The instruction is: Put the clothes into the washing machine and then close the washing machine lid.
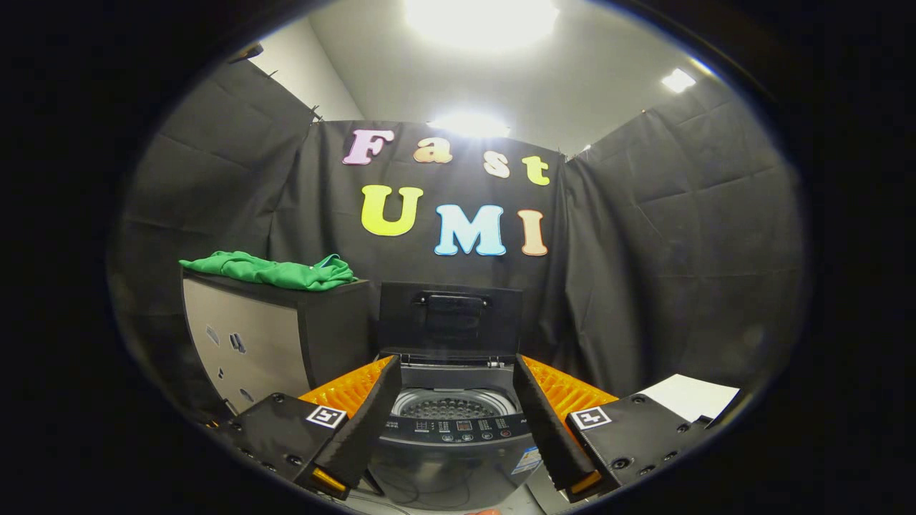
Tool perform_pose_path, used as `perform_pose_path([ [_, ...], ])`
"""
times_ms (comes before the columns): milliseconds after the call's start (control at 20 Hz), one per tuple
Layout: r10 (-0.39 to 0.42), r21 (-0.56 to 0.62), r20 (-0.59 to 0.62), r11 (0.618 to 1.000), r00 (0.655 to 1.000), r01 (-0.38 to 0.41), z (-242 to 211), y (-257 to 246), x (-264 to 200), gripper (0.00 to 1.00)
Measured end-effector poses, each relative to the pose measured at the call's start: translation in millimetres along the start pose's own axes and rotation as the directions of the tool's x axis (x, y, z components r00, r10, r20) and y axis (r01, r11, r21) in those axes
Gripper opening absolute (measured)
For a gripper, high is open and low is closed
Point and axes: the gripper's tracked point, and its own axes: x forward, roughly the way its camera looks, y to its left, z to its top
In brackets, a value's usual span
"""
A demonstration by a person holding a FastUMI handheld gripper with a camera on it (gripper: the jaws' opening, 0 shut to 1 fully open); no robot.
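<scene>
Green clothes (268,270) at 10 o'clock from gripper (455,390) — fingers wide, empty.
Washing machine (454,422) dead ahead, lid (449,320) up — clothes' long axis runs left-right.

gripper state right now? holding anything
gripper: open, fingers spread wide and holding nothing, with the open washing machine seen between them; the green clothes lie on the cabinet beyond.

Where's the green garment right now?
The crumpled green garment lies on top of the dark cabinet, left of the open-lidded washing machine and well beyond the open gripper, whose fingers frame the machine's drum.
</scene>
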Motion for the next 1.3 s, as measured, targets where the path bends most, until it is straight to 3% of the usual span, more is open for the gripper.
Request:
perform_pose_path([
  [650,0.075,0.016,0.047,0.997,0.996,-0.076,61,21,35,0.98],
  [850,0.161,0.051,0.036,0.985,0.986,-0.162,89,47,57,0.98],
  [1150,0.259,-0.004,0.120,0.965,0.958,-0.261,154,94,98,0.97],
  [1300,0.314,0.033,0.089,0.948,0.945,-0.318,180,128,118,0.98],
])
